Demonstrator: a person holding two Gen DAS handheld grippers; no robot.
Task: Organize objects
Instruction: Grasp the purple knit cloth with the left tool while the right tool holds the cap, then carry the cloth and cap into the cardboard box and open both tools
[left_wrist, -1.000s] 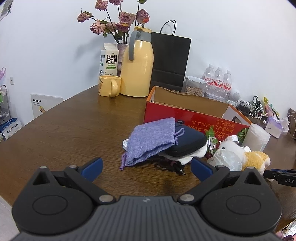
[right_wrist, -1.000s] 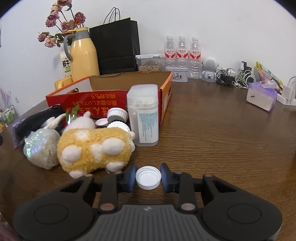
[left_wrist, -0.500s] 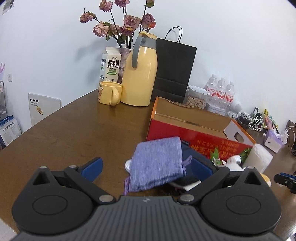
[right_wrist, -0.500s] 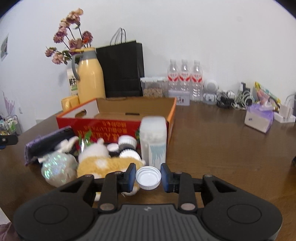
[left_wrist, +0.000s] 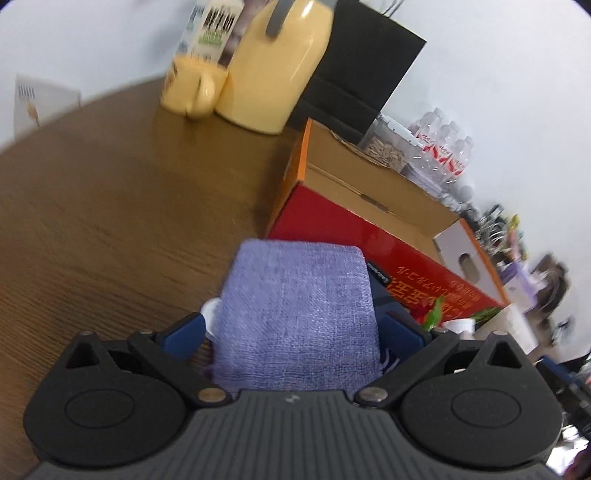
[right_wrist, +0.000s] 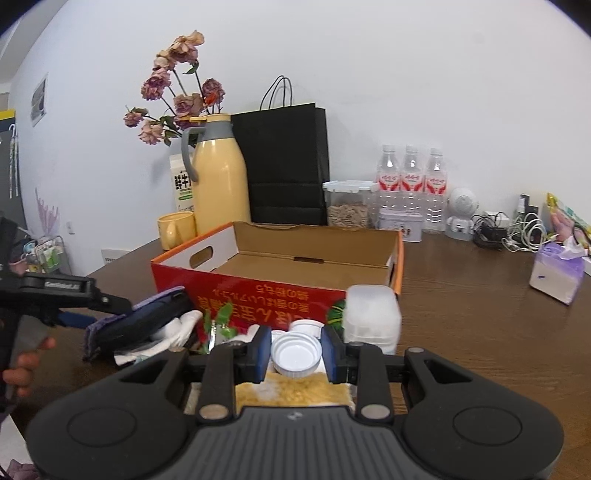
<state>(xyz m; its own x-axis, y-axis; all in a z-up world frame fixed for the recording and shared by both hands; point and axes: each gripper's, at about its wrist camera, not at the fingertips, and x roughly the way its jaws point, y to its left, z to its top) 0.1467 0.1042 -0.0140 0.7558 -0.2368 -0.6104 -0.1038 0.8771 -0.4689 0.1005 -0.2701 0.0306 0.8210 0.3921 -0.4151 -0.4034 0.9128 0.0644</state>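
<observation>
A purple knitted cloth (left_wrist: 299, 317) lies on a dark blue pouch (right_wrist: 147, 321) in front of the open red cardboard box (left_wrist: 369, 236). My left gripper (left_wrist: 295, 336) is open, its blue fingers on either side of the cloth. My right gripper (right_wrist: 296, 352) is shut on a white bottle cap (right_wrist: 296, 353) and holds it above a yellow plush toy (right_wrist: 291, 393), facing the box (right_wrist: 258, 291). The left gripper also shows in the right wrist view (right_wrist: 74, 295).
A white plastic jar (right_wrist: 371, 319), more white caps (right_wrist: 306, 325) and a green-leaved item (right_wrist: 221, 317) lie in front of the box. A yellow jug (right_wrist: 218, 173), yellow mug (right_wrist: 175, 229), black bag (right_wrist: 284, 162), water bottles (right_wrist: 410, 181) and tissue pack (right_wrist: 556, 271) stand behind.
My left gripper has moved forward and down until the purple cloth sits between its open fingers. My right gripper has risen with the cap, over the plush toy, toward the box.
</observation>
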